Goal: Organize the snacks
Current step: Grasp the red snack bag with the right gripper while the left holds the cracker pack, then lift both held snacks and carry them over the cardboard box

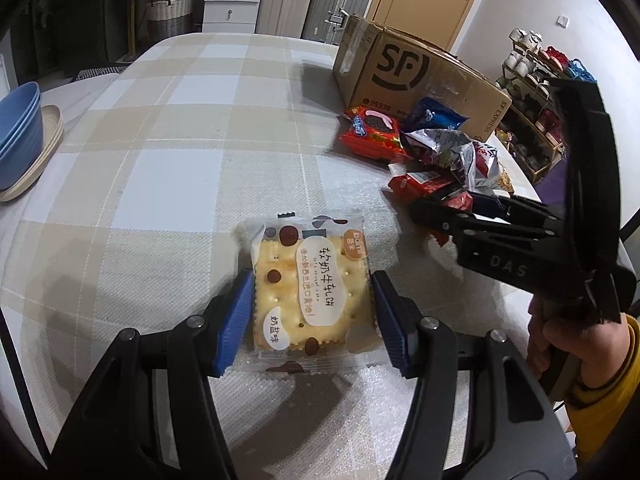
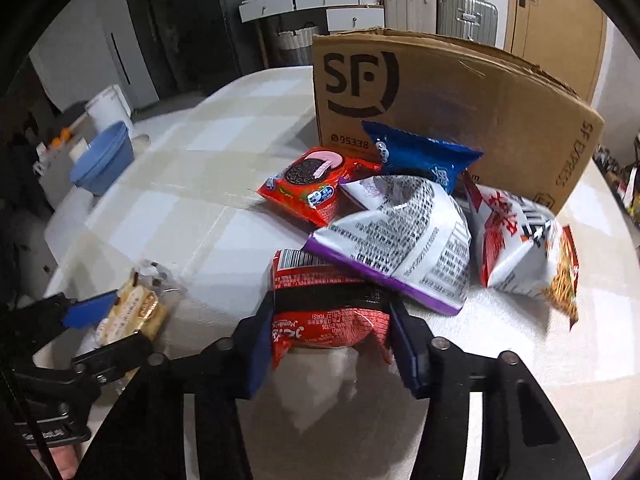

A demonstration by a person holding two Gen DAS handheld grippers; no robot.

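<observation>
A table (image 1: 168,128) covered in a beige and white checked cloth fills both views, with a cardboard box (image 2: 460,120) standing at its far side. The left gripper (image 1: 314,314) clamps a clear-wrapped cracker packet (image 1: 310,284) between its blue pads, lying on the cloth. The right gripper (image 2: 330,344) is closed narrowly on a red snack packet (image 2: 328,312) at the near edge of a snack pile (image 2: 400,232), which lies at two o'clock from the cracker packet, against the box.
</observation>
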